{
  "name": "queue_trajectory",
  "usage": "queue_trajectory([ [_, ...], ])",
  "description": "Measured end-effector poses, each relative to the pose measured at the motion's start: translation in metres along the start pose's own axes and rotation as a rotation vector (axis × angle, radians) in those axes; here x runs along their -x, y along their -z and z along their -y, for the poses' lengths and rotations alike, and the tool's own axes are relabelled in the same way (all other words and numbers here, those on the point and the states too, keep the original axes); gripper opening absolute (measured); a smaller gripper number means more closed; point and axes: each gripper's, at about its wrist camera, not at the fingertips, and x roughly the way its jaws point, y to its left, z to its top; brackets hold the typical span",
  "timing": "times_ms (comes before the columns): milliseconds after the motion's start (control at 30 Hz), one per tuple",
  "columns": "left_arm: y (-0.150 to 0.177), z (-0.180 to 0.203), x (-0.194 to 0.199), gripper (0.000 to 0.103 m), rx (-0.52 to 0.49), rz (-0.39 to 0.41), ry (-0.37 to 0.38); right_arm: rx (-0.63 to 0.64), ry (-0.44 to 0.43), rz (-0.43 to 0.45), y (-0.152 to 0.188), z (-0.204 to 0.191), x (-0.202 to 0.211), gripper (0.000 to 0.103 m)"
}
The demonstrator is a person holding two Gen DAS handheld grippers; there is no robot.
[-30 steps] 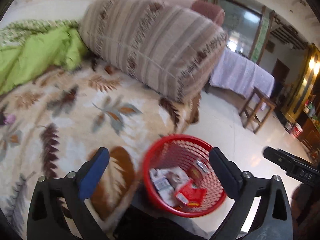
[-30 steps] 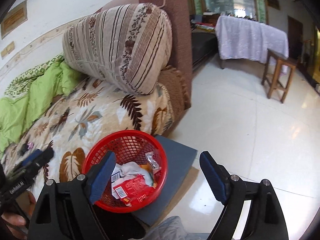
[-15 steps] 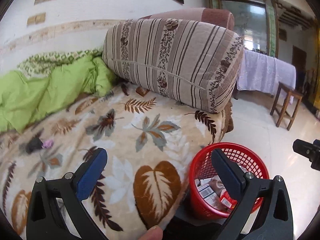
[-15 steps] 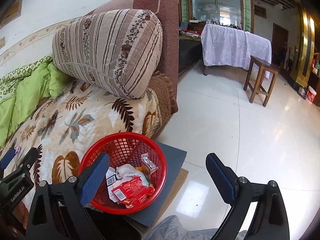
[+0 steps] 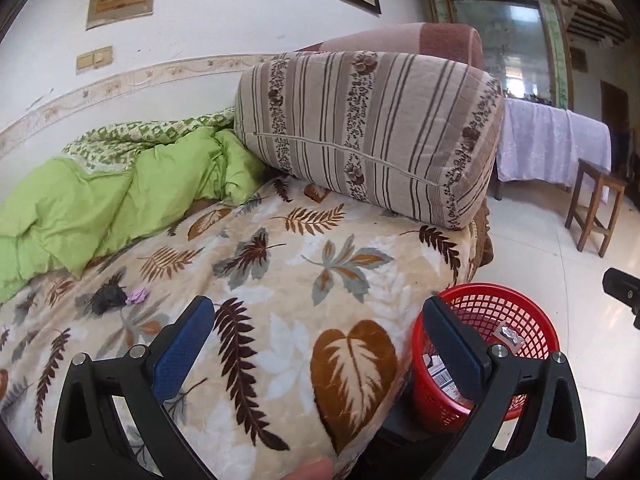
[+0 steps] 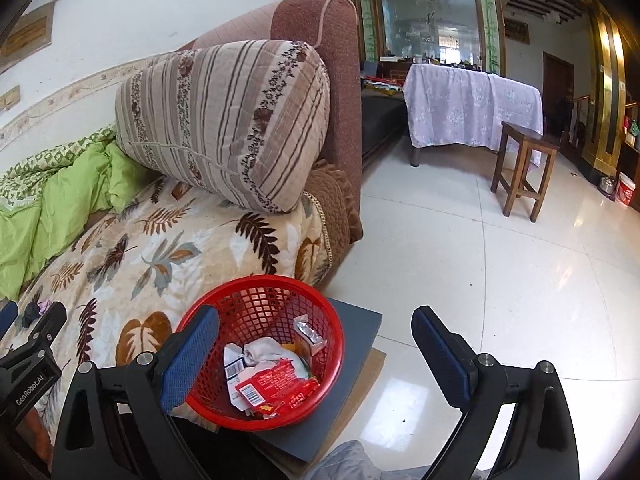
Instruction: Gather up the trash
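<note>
Two wrist views, one moment. Sofa, brown-red, covered by a leaf-print blanket; a green quilt lies bunched at its far end, and a striped cushion leans against the armrest. White tiled floor beside the sofa, with a wooden stool and a cloth-draped worktop further back. Red mesh basket sits on a grey board just beside the sofa's front edge; it holds wrappers, among them a red packet, crumpled white paper and a small silver wrapper. Left tool: jaws spread wide, nothing between them, over the blanket's front edge. Right tool: jaws have just been opening and now stand spread wide, nothing gripped, above the basket's right rim. On the blanket, well apart from the basket: a small black scrap touching a small purple scrap.
</note>
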Motion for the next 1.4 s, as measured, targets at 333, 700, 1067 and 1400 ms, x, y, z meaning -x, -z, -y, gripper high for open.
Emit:
queue_trajectory([
  [333, 0.014, -0.041, 0.012, 0.103, 0.106, -0.05, -0.108, 0.079, -0.066, 0.044, 0.009, -0.031, 0.015, 0.098],
  [700, 0.034, -0.044, 0.031, 0.103, 0.098, -0.09, -0.178, 0.089, -0.098, 0.042, 0.014, -0.037, 0.023, 0.098],
  [1067, 0.041, -0.038, 0.033, 0.103, 0.086, -0.099, -0.176, 0.059, -0.085, 0.018, 0.016, -0.028, 0.022, 0.098],
  [1400, 0.041, -0.041, 0.031, 0.103, 0.1, -0.096, -0.17, 0.058, -0.073, -0.007, 0.018, -0.027, 0.017, 0.098],
])
